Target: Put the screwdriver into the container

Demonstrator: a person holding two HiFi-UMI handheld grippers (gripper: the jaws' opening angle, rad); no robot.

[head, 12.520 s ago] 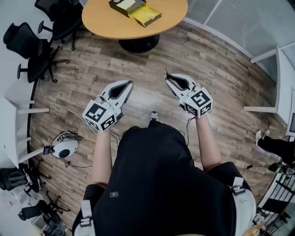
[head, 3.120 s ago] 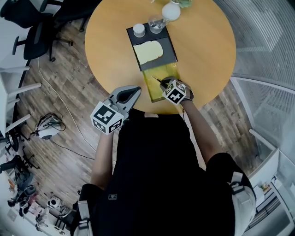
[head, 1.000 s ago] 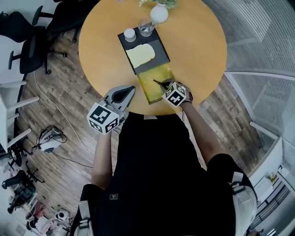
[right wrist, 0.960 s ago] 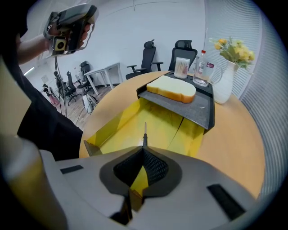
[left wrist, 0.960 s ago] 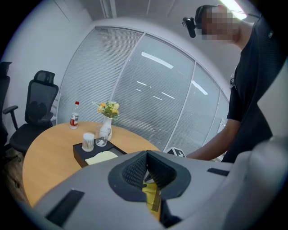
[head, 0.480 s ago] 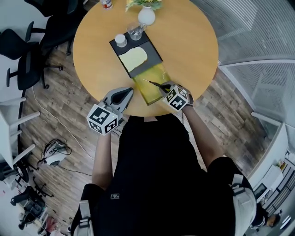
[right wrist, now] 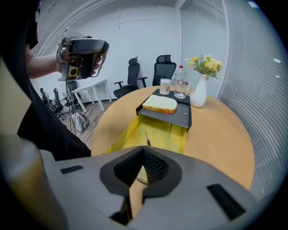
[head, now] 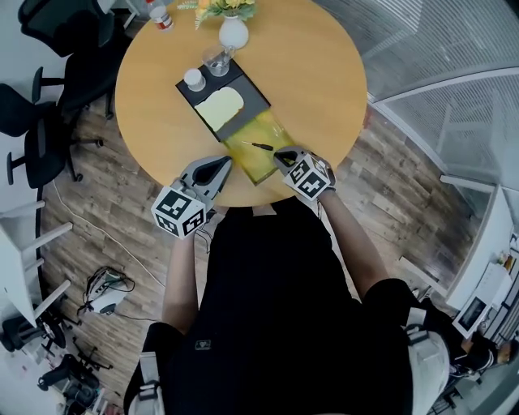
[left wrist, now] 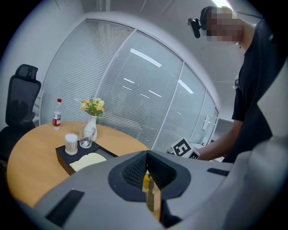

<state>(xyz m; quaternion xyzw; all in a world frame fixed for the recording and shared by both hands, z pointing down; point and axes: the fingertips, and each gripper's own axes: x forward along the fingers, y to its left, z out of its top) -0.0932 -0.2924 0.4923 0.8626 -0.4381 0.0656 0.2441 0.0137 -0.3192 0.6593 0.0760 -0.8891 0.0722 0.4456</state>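
Observation:
A thin screwdriver (head: pixel 258 146) with a dark handle sticks out of my right gripper (head: pixel 280 151), which is shut on its handle end. It hangs over the open yellow container (head: pixel 250 164) near the table's front edge. In the right gripper view the shaft (right wrist: pixel 147 138) points away over the container's yellow floor (right wrist: pixel 162 130), just past the right gripper (right wrist: pixel 144 152). My left gripper (head: pixel 226 160) is shut and holds nothing, at the table's edge left of the container. In its own view the left gripper (left wrist: pixel 147 157) faces across the table.
A black tray (head: pixel 250 99) behind the container carries a bread slice (head: pixel 219 108), a white cup (head: pixel 194 79) and a glass (head: pixel 216 61). A vase with flowers (head: pixel 233 31) and a bottle (head: pixel 160 14) stand at the far edge. Office chairs (head: pixel 32 121) stand left.
I have walked from the open floor up to the round table. Over the last second the right gripper has kept the screwdriver over the yellow container, and the left gripper has stayed beside it.

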